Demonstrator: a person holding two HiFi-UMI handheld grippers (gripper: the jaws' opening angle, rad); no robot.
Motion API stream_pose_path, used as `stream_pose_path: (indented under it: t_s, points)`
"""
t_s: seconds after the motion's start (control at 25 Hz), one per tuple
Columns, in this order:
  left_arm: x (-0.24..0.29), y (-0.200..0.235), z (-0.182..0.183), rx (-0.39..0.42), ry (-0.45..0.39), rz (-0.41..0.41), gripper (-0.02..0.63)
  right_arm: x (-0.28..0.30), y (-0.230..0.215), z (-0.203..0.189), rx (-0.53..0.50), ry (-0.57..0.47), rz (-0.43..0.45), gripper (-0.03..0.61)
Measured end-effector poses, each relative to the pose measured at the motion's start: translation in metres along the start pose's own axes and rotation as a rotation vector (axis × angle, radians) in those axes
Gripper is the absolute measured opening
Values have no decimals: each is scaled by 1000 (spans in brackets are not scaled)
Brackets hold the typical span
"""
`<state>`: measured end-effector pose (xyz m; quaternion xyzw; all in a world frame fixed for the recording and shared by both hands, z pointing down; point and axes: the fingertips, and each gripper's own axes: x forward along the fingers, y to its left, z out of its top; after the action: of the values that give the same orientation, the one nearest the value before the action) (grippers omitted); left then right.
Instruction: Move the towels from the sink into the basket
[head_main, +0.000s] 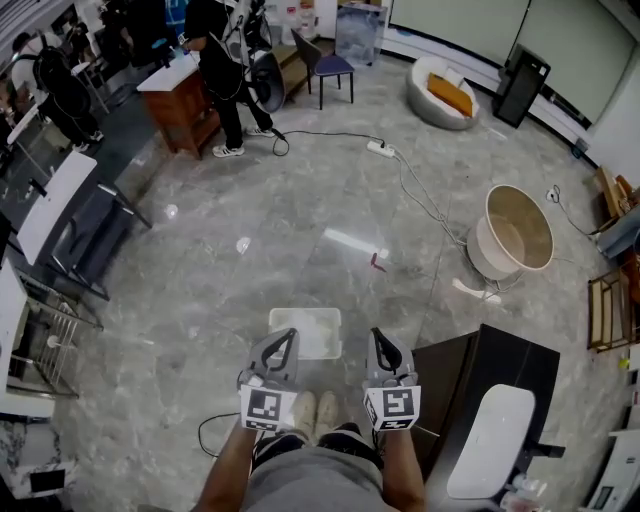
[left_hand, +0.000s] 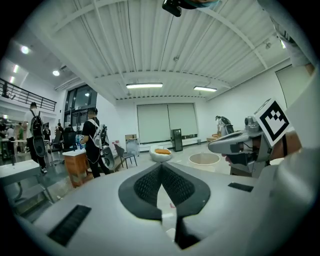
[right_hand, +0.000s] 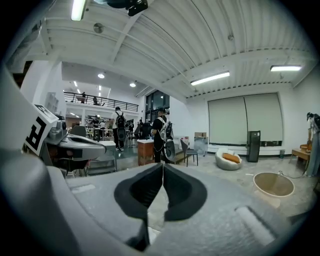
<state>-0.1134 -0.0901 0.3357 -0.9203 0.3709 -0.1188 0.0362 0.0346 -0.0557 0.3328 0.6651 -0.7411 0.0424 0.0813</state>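
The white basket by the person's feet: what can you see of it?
The basket is a rectangular white bin, plastic by its look, open on top. It sits flat on the grey stone-like floor, just ahead of the person's pale shoes. Its inside looks whitish; whether anything lies in it cannot be told. Only the floor seems to touch it.

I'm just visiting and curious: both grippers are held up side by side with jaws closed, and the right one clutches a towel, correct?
Not quite. The right gripper clutches no towel: the right gripper view shows its jaws closed tip to tip on nothing. The rest holds: the left gripper is closed too, both held up side by side.
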Motion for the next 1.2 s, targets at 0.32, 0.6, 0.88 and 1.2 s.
stream_pose_path:
  t_s: [0.32, 0.6, 0.88, 1.2]
  points:
    - [-14, -8, 9, 4, -14, 12, 9, -24, 7, 6, -37, 2, 27, -2]
    - [-20, -15, 12, 3, -19, 21, 9, -33, 6, 4, -27, -2, 29, -2]
    - [-26, -16, 12, -4, -17, 41, 9, -37, 8, 9, -28, -19, 42, -2]
    - [-30, -17, 10, -5, -16, 44, 9, -39, 10, 10, -33, -27, 46, -2]
